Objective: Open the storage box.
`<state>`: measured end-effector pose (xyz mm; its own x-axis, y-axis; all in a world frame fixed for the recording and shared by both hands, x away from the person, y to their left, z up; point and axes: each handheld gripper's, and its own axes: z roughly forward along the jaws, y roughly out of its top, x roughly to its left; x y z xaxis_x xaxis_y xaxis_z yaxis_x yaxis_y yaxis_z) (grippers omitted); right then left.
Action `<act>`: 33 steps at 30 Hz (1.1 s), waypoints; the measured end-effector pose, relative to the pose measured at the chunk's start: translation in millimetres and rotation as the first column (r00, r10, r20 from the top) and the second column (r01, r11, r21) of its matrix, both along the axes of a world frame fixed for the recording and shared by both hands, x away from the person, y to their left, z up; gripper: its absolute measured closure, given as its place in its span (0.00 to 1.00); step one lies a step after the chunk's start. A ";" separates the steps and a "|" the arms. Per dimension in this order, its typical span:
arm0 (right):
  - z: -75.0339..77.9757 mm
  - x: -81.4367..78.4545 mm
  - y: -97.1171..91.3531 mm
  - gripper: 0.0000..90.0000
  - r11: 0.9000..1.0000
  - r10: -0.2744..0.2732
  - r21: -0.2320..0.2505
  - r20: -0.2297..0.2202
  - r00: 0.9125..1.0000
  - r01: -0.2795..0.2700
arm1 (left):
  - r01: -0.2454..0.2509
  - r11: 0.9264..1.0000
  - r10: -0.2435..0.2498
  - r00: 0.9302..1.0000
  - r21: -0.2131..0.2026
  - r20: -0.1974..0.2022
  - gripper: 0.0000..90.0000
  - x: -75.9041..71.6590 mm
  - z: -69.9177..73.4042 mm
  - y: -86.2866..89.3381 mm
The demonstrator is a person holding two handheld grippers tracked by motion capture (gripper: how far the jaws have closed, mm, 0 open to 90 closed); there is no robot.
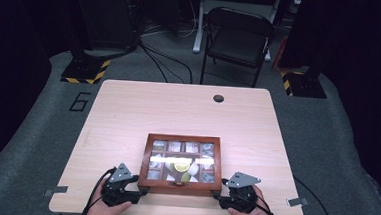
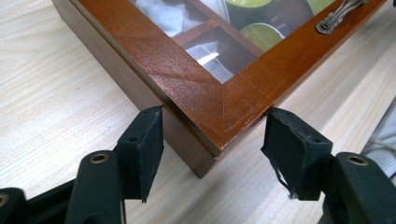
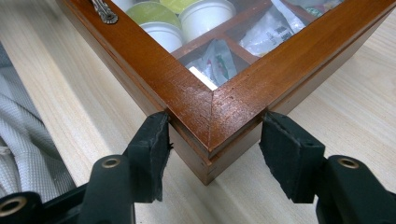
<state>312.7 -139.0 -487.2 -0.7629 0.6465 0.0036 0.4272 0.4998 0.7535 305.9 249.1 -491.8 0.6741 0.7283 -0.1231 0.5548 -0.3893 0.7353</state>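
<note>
high view showed a wooden box (image 1: pixel 182 164) with a glass-paned lid lying at the near middle of the pale worktop (image 1: pixel 127 118), its compartments holding packets and small round cups. the left gripper (image 1: pixel 138 185) sat at the box's near left corner and the right gripper (image 1: pixel 220 193) at its near right corner, each held in a hand at the worktop's near edge. left gripper view had the jaws spread wide, one on each side of the corner of the box (image 2: pixel 205 93); whether they touched the wood was unclear. right gripper view had the jaws likewise apart, straddling the other corner (image 3: pixel 210 107). a metal handle (image 2: pixel 338 14) lay on the lid's near rail. a folding chair (image 1: pixel 239 38) stood beyond the far edge.
</note>
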 end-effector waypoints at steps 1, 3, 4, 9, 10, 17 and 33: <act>0.2 0.3 -0.2 0.47 1.000 0.001 0.000 0.001 1.000 -0.001 | 0.000 1.000 0.000 1.000 0.000 -0.003 0.41 0.2 0.2 0.2; 0.5 0.1 -0.1 0.47 1.000 -0.001 0.003 -0.002 1.000 0.001 | -0.001 1.000 0.001 1.000 -0.001 0.002 0.42 -0.1 0.1 0.0; 0.9 0.2 -0.2 0.47 1.000 -0.002 0.002 -0.003 1.000 0.002 | 0.002 1.000 -0.002 1.000 0.004 0.004 0.42 -0.2 1.0 -0.3; 3.3 0.8 -1.8 0.47 0.999 -0.011 0.032 0.002 1.000 0.010 | 0.017 1.000 -0.016 0.999 -0.015 0.039 0.43 -0.6 7.6 1.3; 4.6 1.0 -2.8 0.47 0.999 -0.013 0.049 -0.003 1.000 0.014 | 0.017 1.000 -0.016 0.999 -0.021 0.046 0.43 -0.7 8.6 1.3; 7.8 0.9 -2.5 0.48 0.998 -0.030 0.062 0.014 0.999 0.029 | 0.006 0.998 -0.002 0.998 -0.056 0.056 0.43 -0.8 11.1 -0.5; 17.0 4.4 2.2 0.42 0.989 -0.092 0.121 0.016 0.996 0.089 | -0.061 0.994 0.065 0.997 -0.088 0.046 0.34 5.4 23.2 -11.5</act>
<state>317.0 -136.8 -470.2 -0.7019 0.7089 0.0696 0.4495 0.3650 0.8153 311.3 237.5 -468.6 0.6342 0.7574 -0.1554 0.5387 -0.2887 0.7915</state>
